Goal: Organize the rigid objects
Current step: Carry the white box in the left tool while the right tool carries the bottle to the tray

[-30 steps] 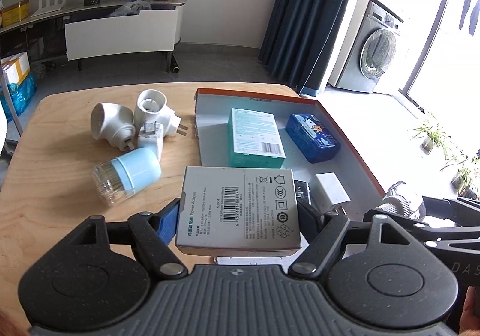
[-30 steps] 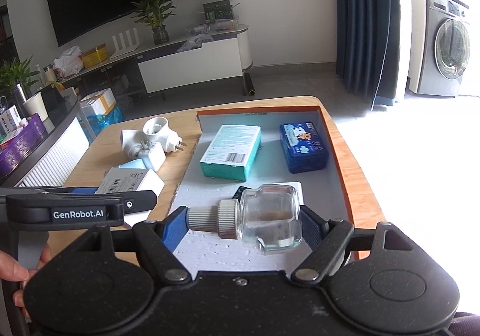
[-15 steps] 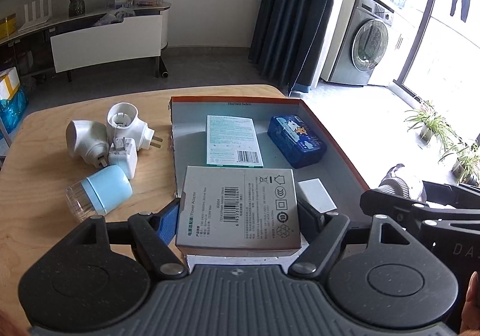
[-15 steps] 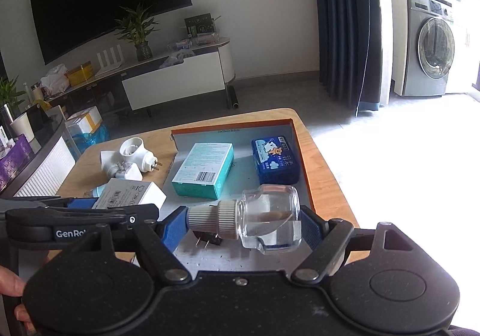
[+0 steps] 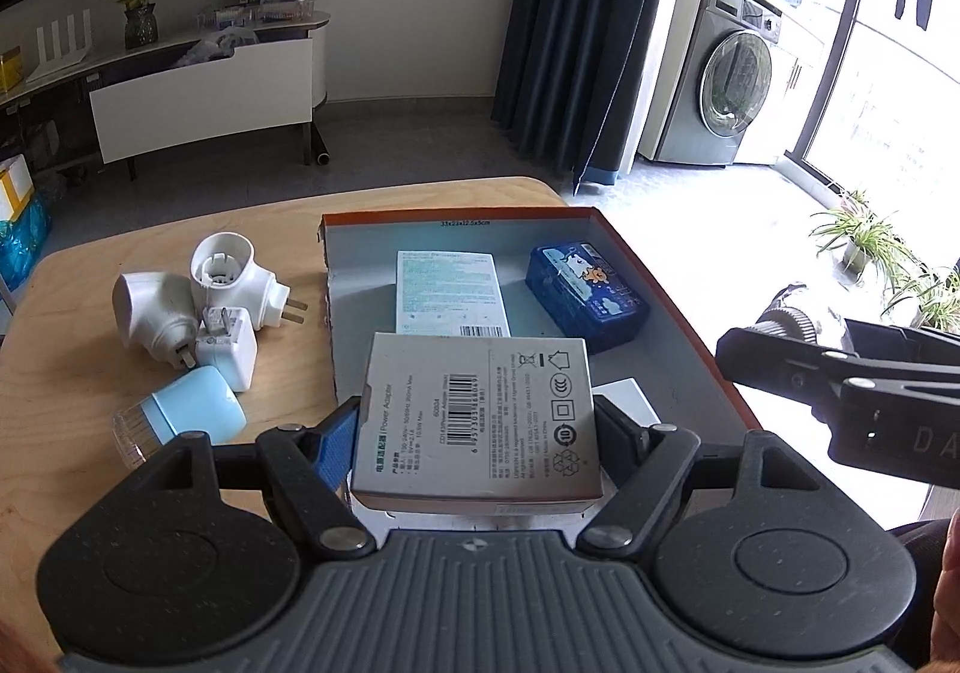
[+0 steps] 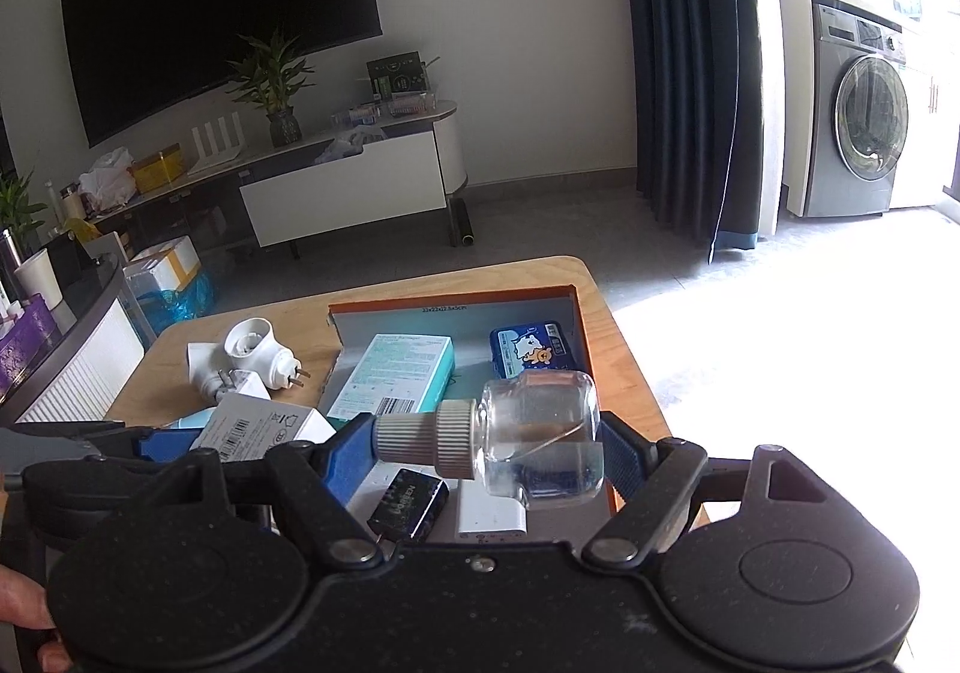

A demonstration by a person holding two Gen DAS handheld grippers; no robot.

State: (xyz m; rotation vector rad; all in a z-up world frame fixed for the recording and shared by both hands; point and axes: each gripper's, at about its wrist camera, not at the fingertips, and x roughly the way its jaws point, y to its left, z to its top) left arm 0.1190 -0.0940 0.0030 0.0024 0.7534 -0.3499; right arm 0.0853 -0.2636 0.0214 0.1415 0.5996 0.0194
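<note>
My left gripper (image 5: 477,427) is shut on a grey power adapter box (image 5: 480,409), held above the near end of the orange-rimmed tray (image 5: 678,307). My right gripper (image 6: 489,448) is shut on a clear glass bottle (image 6: 540,442) with a ribbed white neck, lying sideways between the pads over the tray (image 6: 456,298). Inside the tray lie a teal box (image 5: 447,292), a blue tin (image 5: 585,298), a white charger (image 6: 489,517) and a black battery (image 6: 411,502). On the wooden table (image 5: 72,391) left of the tray sit white plug adapters (image 5: 198,295) and a light-blue capped jar (image 5: 183,415).
The right gripper's body (image 5: 852,391) reaches in from the right of the left wrist view. A hand (image 6: 24,607) shows at the lower left edge. Beyond the table are a TV bench (image 6: 336,175), dark curtains (image 6: 690,60) and a washing machine (image 6: 858,108).
Both grippers have drawn back toward the near end of the tray with their loads still held, so the tray and the table objects look farther away. Nothing on the table shifted.
</note>
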